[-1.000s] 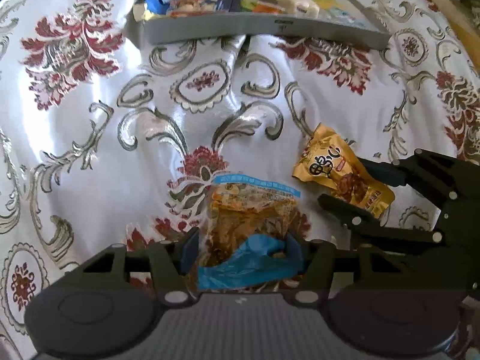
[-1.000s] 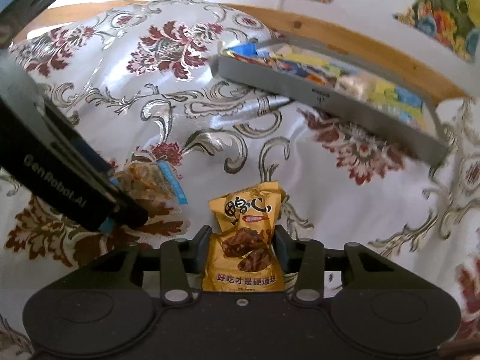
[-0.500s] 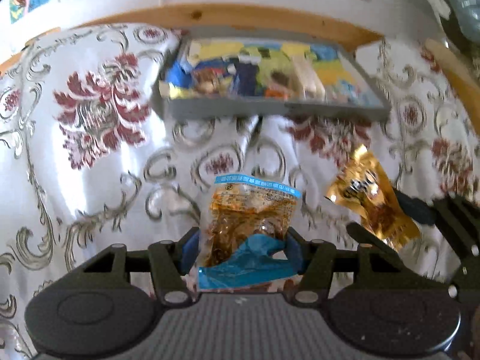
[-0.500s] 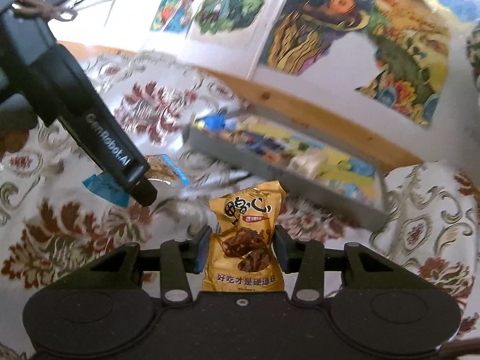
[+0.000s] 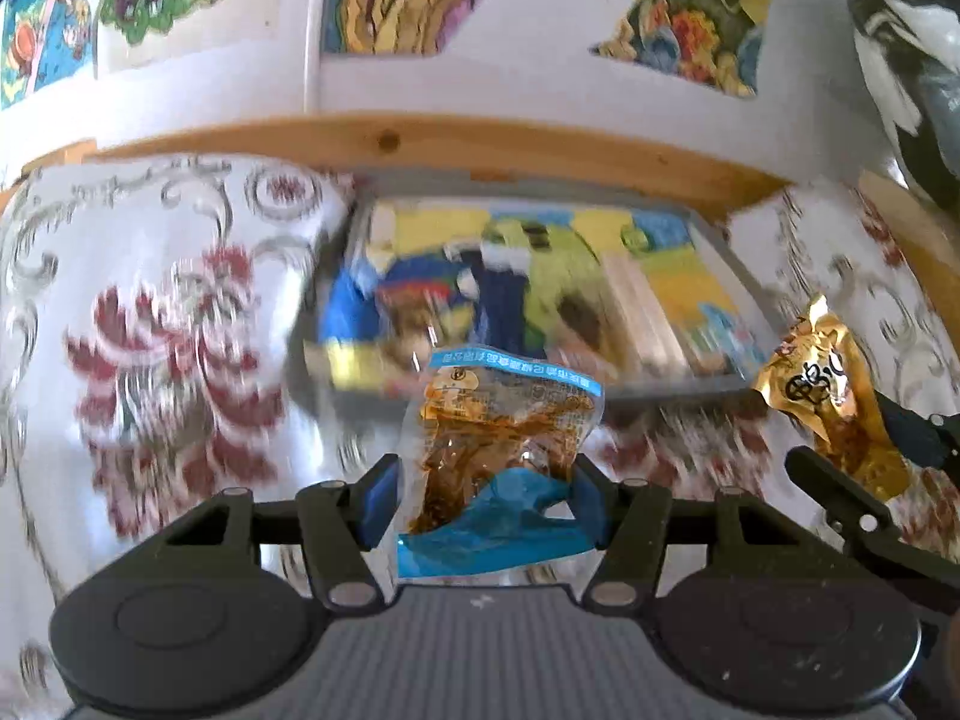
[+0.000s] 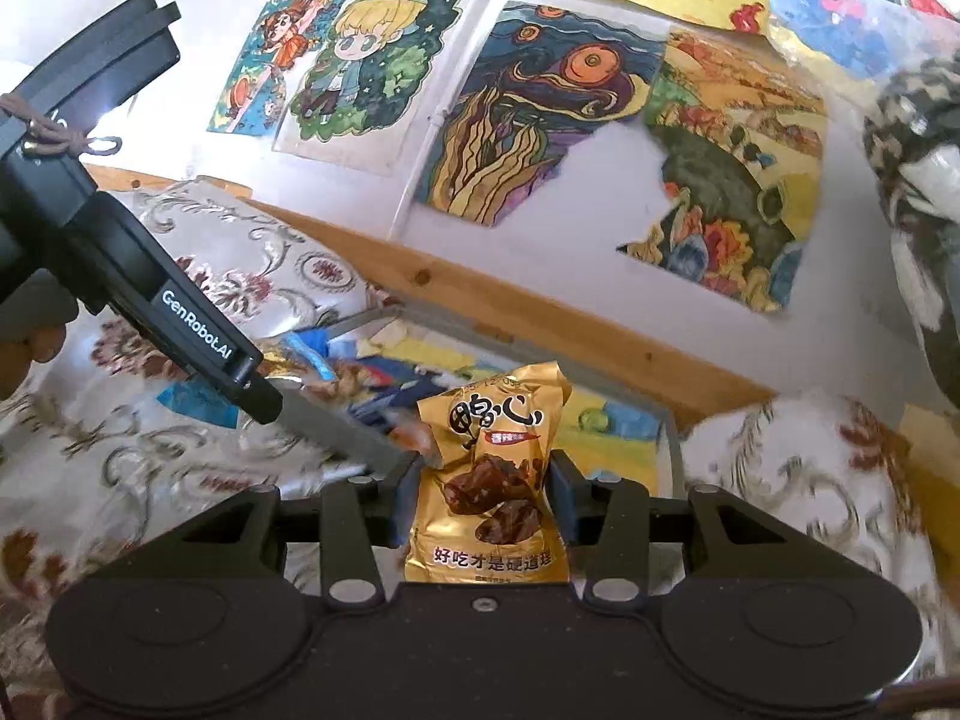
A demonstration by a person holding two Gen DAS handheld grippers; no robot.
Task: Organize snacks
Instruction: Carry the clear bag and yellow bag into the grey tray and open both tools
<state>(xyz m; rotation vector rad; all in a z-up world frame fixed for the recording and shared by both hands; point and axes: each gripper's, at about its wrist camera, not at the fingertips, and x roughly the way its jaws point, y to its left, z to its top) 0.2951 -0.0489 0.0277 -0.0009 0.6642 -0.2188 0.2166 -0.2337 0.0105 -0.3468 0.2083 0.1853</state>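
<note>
Two held snack packets, perhaps more.

Snack tray on tablecloth, against table's far edge, below wall drawings. Clear snack packet left of foil snack packet, both before tray.

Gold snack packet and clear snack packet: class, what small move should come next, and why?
Probably carry both forward over the gray tray and open. The left hand-held gripper clamps the clear snack packet; the right hand-held gripper clamps the gold snack packet. Both are held short of the tray's near wall.
</note>
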